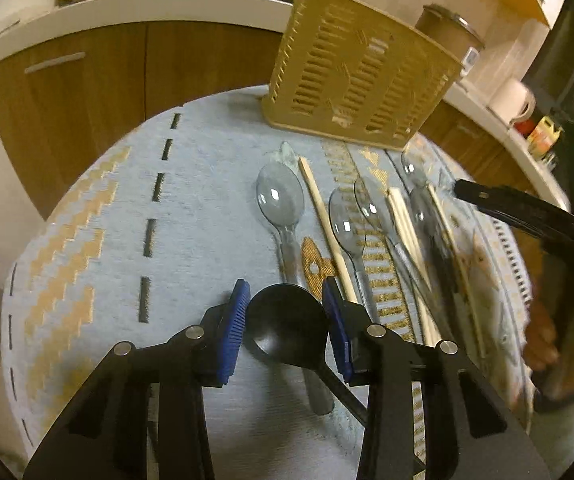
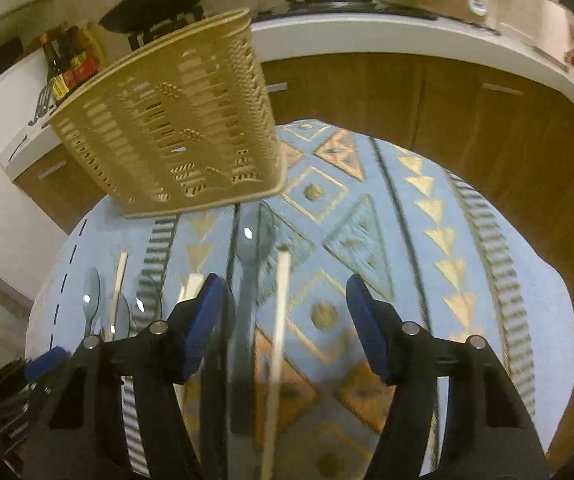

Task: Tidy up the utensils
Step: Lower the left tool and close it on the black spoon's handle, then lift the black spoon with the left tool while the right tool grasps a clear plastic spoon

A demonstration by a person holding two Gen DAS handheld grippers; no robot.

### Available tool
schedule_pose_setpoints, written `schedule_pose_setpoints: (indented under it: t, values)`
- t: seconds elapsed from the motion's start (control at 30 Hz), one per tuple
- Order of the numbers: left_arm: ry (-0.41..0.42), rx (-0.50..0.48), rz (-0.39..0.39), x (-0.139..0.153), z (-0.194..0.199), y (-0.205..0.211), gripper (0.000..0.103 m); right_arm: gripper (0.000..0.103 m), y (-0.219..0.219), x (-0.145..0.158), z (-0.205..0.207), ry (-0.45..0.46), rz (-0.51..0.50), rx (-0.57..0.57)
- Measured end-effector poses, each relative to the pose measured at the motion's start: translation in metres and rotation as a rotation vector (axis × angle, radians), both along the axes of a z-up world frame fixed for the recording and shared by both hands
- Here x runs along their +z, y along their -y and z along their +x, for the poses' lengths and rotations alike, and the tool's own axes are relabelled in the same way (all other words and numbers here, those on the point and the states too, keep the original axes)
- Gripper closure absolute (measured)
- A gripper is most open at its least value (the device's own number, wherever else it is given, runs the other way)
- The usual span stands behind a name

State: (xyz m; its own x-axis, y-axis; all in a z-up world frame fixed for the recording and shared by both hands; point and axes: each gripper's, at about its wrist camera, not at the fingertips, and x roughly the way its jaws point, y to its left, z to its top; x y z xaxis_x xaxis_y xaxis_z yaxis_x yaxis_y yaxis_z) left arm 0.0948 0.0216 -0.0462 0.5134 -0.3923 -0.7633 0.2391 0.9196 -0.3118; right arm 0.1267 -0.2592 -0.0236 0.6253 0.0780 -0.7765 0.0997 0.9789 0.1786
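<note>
The left gripper (image 1: 285, 320) is hanging low over the cloth (image 1: 191, 208), its blue pads (image 1: 235, 316) apart and flanking the bowl of a black spoon (image 1: 285, 326); whether they are touching it I cannot tell. Beyond it, clear spoons (image 1: 281, 200) and chopsticks (image 1: 327, 224) are lying side by side on the cloth. The right gripper (image 2: 287, 328) is hovering with its jaws wide apart and holding nothing, above a clear spoon (image 2: 249, 248) and a chopstick (image 2: 281, 312) lying between its fingers. Farther back, the tan basket (image 2: 175, 120) is standing upright on the cloth, just past the utensil tips. Behind it, wooden cabinets (image 1: 87, 92) are carrying a white counter (image 2: 407, 36).
</note>
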Motion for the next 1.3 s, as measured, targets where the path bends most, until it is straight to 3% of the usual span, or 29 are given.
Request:
schedule_pose_setpoints:
  t: [0.23, 0.37, 0.5, 0.67, 0.83, 0.9, 0.97, 1.03, 1.13, 1.3]
  values:
    - [0.032, 0.006, 0.015, 0.007, 0.000, -0.013, 0.067, 0.042, -0.013, 0.001, 0.023, -0.023, -0.017, 0.028]
    - [0.075, 0.008, 0.079, 0.013, 0.001, -0.015, 0.067, 0.042, 0.002, 0.002, 0.039, -0.069, 0.062, 0.010]
    - [0.082, -0.007, 0.077, 0.016, 0.007, -0.016, 0.067, 0.042, 0.005, -0.003, 0.058, -0.145, 0.118, 0.028]
    - [0.091, -0.022, 0.082, 0.018, 0.013, -0.013, 0.067, 0.042, -0.014, -0.017, 0.080, -0.227, 0.041, 0.026]
    - [0.101, -0.023, 0.092, 0.021, 0.018, -0.012, 0.067, 0.042, -0.037, -0.017, 0.087, -0.220, -0.067, 0.023]
    - [0.107, -0.020, 0.092, 0.023, 0.019, -0.013, 0.067, 0.049, -0.049, -0.018, 0.086, -0.215, -0.130, 0.021]
    - [0.117, -0.017, 0.100, 0.025, 0.021, -0.011, 0.067, 0.065, -0.062, -0.018, 0.085, -0.201, -0.180, 0.033]
    - [0.132, -0.013, 0.111, 0.027, 0.021, -0.009, 0.067, 0.075, -0.068, -0.016, 0.082, -0.199, -0.176, 0.048]
    - [0.171, -0.005, 0.131, 0.036, 0.021, -0.008, 0.067, 0.075, -0.075, -0.009, 0.072, -0.164, -0.169, 0.062]
    - [0.288, 0.024, 0.160, 0.068, 0.017, -0.005, 0.067, 0.075, -0.065, 0.028, 0.032, -0.017, -0.077, 0.114]
